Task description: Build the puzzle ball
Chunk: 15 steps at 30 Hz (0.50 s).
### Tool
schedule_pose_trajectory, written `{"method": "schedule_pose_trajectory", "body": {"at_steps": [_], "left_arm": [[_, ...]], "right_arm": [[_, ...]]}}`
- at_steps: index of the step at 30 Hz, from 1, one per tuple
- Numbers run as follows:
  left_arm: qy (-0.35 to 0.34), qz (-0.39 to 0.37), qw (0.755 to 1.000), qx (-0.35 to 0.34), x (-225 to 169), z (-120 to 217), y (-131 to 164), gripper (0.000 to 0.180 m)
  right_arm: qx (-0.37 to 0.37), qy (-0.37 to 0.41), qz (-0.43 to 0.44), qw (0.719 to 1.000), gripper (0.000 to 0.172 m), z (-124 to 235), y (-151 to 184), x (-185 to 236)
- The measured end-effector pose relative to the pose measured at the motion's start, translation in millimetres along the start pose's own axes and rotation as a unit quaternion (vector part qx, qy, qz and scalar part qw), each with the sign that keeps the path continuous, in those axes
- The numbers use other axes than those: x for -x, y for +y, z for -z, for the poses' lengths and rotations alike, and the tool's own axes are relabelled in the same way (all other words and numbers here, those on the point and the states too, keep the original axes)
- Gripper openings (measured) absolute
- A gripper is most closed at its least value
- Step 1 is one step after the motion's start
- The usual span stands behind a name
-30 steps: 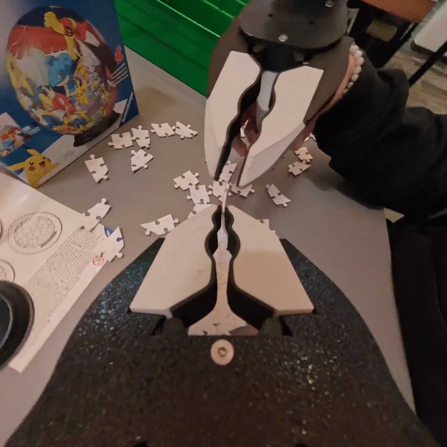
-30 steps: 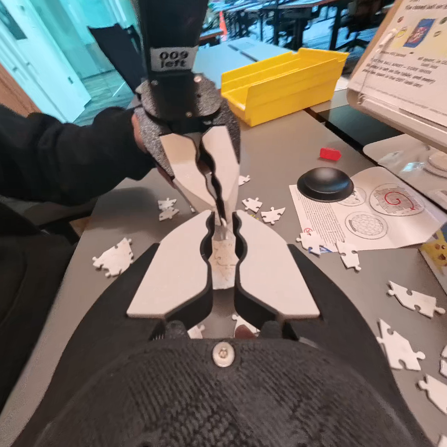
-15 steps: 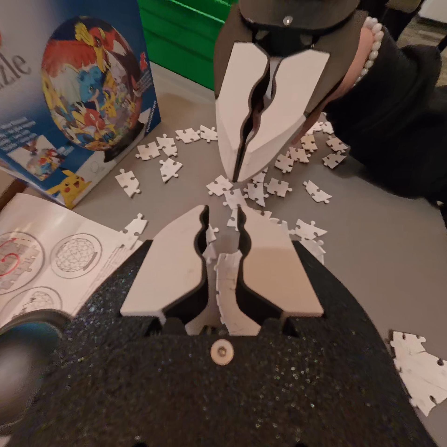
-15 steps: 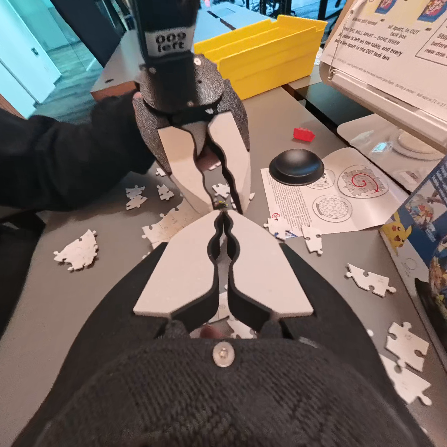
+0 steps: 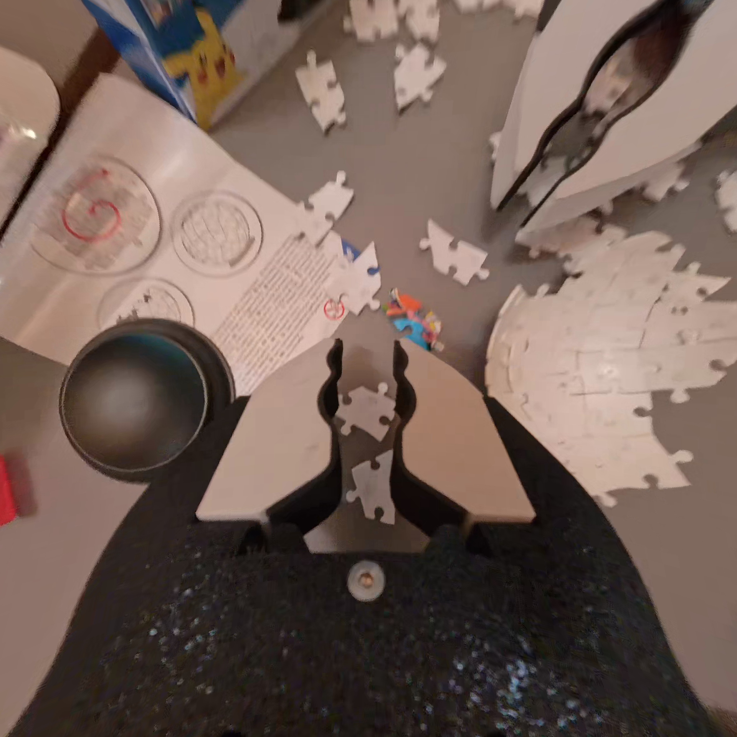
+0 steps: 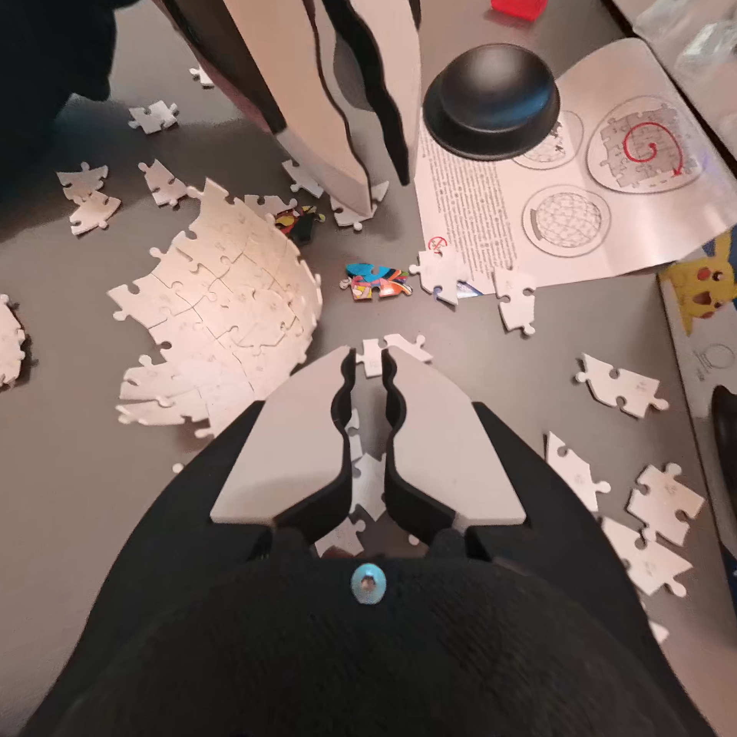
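My left gripper (image 5: 367, 345) is open and holds nothing. It hangs over the grey table (image 5: 402, 167), and loose white puzzle pieces (image 5: 365, 412) lie on the table under its fingers. It also shows in the right wrist view (image 6: 385, 195), with its jaws apart. A colourful face-up piece (image 5: 412, 319) lies just ahead of it. A large curved section of joined white pieces (image 5: 598, 379) lies to its right. My right gripper (image 6: 367, 353) has its jaws a little apart over a flat white piece (image 6: 371, 361) and grips nothing. The coloured piece (image 6: 377, 281) and the curved section (image 6: 223, 303) lie ahead of it.
A black dome stand (image 5: 135, 399) sits on a printed instruction sheet (image 5: 159, 239) to the left. A blue puzzle box (image 5: 191, 52) stands behind them. A red block (image 5: 8, 490) lies at the far left. Many loose white pieces (image 6: 622, 391) are scattered around. There is about 9 cm between the tips of the two grippers. From the left gripper's tips to the red block (image 5: 8, 490) is close to 20 cm.
My left gripper opened and let go of the curved white section, which now lies on the table. Both grippers tipped down close to the table. The small coloured piece left the right gripper's tips.
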State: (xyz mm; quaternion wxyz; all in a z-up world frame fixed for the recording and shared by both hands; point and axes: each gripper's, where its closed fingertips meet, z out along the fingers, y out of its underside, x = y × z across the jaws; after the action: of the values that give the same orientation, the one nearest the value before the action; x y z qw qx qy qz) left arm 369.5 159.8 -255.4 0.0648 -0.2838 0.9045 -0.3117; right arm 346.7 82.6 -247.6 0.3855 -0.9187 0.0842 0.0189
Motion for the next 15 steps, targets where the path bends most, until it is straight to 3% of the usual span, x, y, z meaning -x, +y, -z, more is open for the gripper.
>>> {"method": "schedule_pose_trajectory", "body": {"at_steps": [6,11,15], "left_arm": [[-0.006,-0.043,0.998,0.046,-9.3,-14.4,9.5,0.023],[0.011,-0.085,0.994,0.062,-16.5,-23.0,17.1,0.034],[0.025,-0.129,0.989,0.073,-21.2,-25.1,25.5,0.039]], "right_arm": [[0.031,0.04,0.026,0.998,0.017,-5.8,7.5,-10.8],[0.025,0.084,0.068,0.994,0.016,-4.7,7.4,-24.2],[0.002,0.059,0.187,0.981,0.018,-12.5,-3.1,-11.7]]}}
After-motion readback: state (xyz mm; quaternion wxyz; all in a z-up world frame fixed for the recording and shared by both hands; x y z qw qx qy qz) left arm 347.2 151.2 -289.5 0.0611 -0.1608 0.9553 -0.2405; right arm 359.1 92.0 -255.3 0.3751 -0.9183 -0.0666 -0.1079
